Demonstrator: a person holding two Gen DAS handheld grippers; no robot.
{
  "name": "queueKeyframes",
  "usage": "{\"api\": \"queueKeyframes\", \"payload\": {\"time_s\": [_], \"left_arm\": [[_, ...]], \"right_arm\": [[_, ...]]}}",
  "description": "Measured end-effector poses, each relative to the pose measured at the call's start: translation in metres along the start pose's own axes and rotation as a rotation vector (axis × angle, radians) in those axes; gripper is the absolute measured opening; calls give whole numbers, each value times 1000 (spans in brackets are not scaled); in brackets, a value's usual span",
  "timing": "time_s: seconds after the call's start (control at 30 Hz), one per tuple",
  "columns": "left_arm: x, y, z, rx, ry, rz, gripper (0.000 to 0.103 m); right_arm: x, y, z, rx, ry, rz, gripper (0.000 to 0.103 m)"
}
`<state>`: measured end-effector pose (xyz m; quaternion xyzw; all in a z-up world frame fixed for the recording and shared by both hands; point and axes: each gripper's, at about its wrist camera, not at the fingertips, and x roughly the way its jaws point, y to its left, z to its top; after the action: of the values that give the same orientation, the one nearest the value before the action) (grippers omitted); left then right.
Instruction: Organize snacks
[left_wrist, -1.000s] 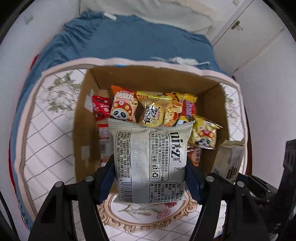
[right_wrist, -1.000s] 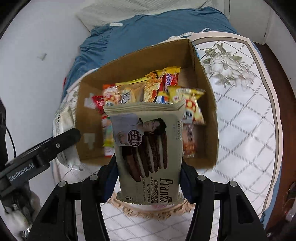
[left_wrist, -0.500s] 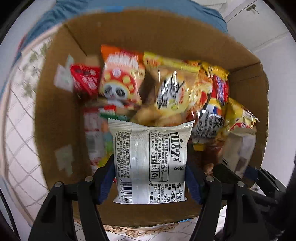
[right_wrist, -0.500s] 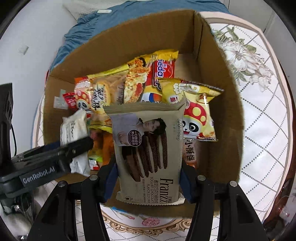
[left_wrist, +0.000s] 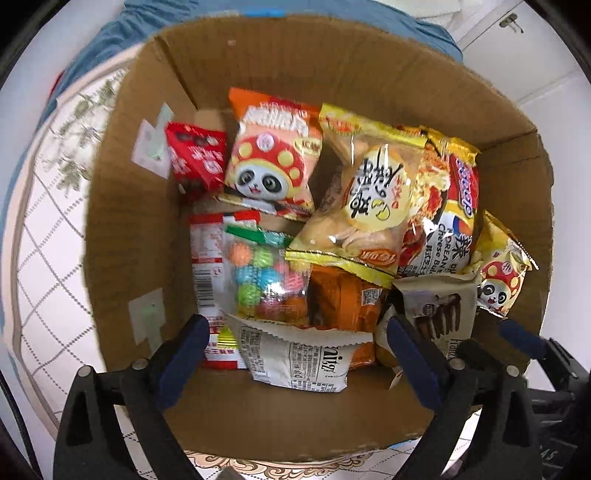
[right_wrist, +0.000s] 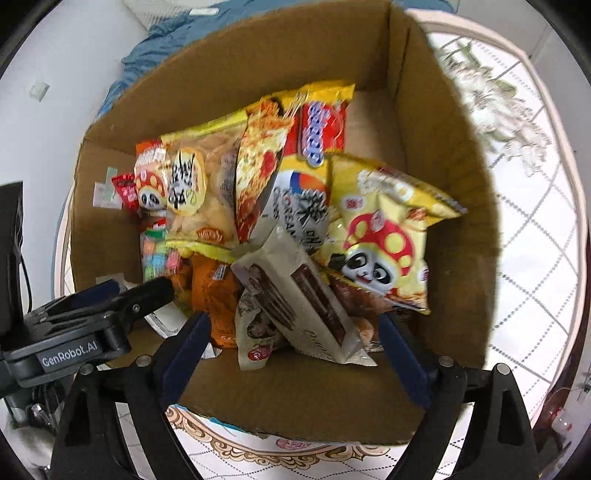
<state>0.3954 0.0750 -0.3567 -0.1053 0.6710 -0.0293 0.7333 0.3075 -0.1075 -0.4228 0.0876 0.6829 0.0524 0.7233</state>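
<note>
While both sets of tongs hang over the cardboard box (left_wrist: 140, 236), their jaws have just been opening. The left tongs (left_wrist: 295, 343) stand wide, the white Nitz packet (left_wrist: 295, 358) lying loose between them, pads clear of it, near the box's front wall. The right tongs (right_wrist: 291, 339) gape too, and the Franzzi cookie pack (right_wrist: 295, 295) lies tilted on the heap between them, untouched. Panda chips (right_wrist: 380, 236) and noodles sit behind, on the quilted worktop (right_wrist: 535, 258).
</note>
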Motion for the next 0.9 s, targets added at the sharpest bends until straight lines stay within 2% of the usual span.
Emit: {"api": "queueKeyframes", "payload": {"time_s": [0.07,0.17,0.33,0.63,0.73,0.9], "left_arm": [[-10,1,0,-3,-24,-4,98],[-22,-1,-7,5,-57,35,98],[-41,-3,-17,5,-105,60,98],[-75,-16,-26,21,-182,107,98],[-93,-22,-41,39,-231,134,98],[-126,-30,-69,46,-294,128,98]], "right_arm": [[-8,0,0,-5,-24,-8,94],[-19,-1,-1,-19,-58,-43,98],[-34,-5,-1,-30,-113,-111,99],[-60,-10,-11,-33,-153,-116,99],[-75,-8,-20,-29,-193,-115,99],[-113,-6,-51,-39,-260,-95,99]]}}
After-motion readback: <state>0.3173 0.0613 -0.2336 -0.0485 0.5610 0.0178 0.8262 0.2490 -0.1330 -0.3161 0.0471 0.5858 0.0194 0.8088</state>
